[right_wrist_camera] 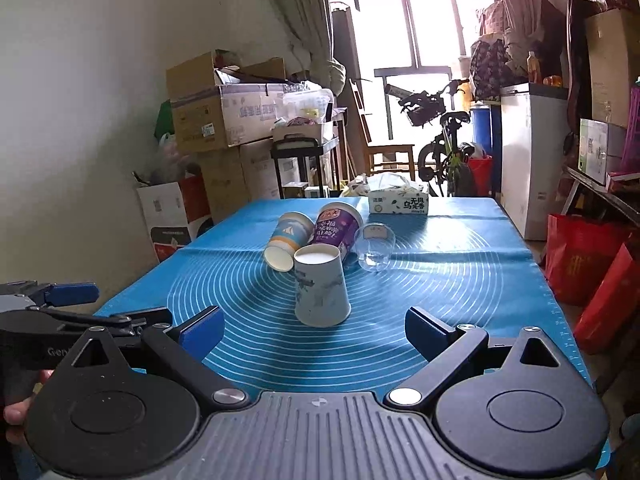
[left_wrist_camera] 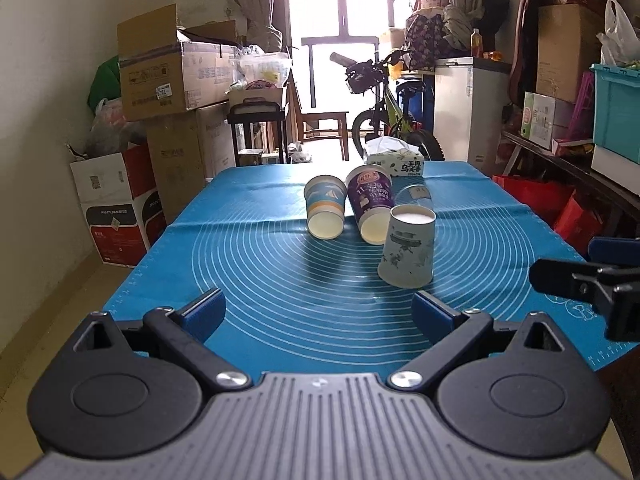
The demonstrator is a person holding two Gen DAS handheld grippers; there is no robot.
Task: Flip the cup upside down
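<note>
A pale paper cup with a grey-green print (left_wrist_camera: 408,250) (right_wrist_camera: 320,288) stands upside down on the blue mat (left_wrist_camera: 280,280) (right_wrist_camera: 460,272), base up. Behind it lie three cups on their sides: a blue-and-orange one (left_wrist_camera: 325,212) (right_wrist_camera: 288,240), a purple one (left_wrist_camera: 370,208) (right_wrist_camera: 338,228) and a clear plastic one (left_wrist_camera: 416,196) (right_wrist_camera: 374,246). My left gripper (left_wrist_camera: 318,314) is open and empty, near the mat's front edge, left of the upturned cup. My right gripper (right_wrist_camera: 314,328) is open and empty, just in front of that cup.
A tissue box (left_wrist_camera: 394,160) (right_wrist_camera: 398,200) sits at the mat's far edge. Cardboard boxes (left_wrist_camera: 168,72) stack along the left wall. A bicycle (left_wrist_camera: 384,112), a white freezer (right_wrist_camera: 528,152) and red bags (right_wrist_camera: 580,264) stand to the right.
</note>
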